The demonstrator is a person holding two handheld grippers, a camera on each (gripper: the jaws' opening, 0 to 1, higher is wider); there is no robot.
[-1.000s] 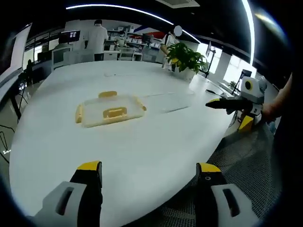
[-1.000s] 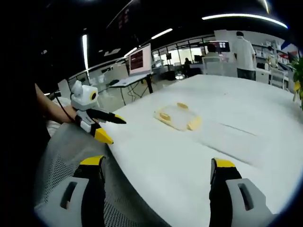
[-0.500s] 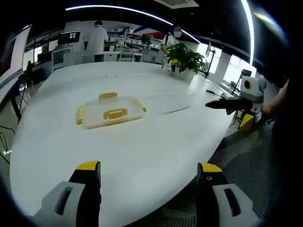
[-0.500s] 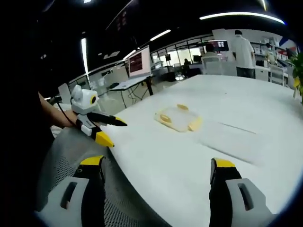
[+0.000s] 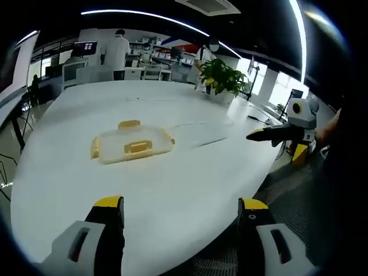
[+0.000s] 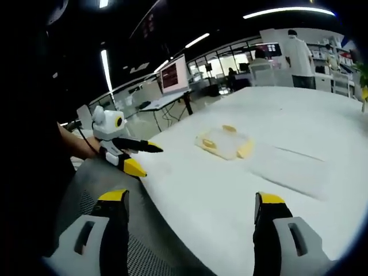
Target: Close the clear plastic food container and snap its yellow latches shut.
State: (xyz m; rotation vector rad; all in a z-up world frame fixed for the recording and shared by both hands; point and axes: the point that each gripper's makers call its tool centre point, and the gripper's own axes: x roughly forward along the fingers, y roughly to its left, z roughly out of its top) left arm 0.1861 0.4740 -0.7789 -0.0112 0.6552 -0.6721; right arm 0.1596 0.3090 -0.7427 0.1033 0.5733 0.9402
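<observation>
Approach only just begun; container untouched.
Container w/ yellow latches sits mid surface, lid looks on, latches not yet snapped. Both views shifted slightly vs 1 s ago. Left hand-held gripper & right hand-held gripper released, jaws apart, well short at near edge.

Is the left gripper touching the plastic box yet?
Apart. In the left gripper view, bare white table lies between the left gripper and the box.
</observation>
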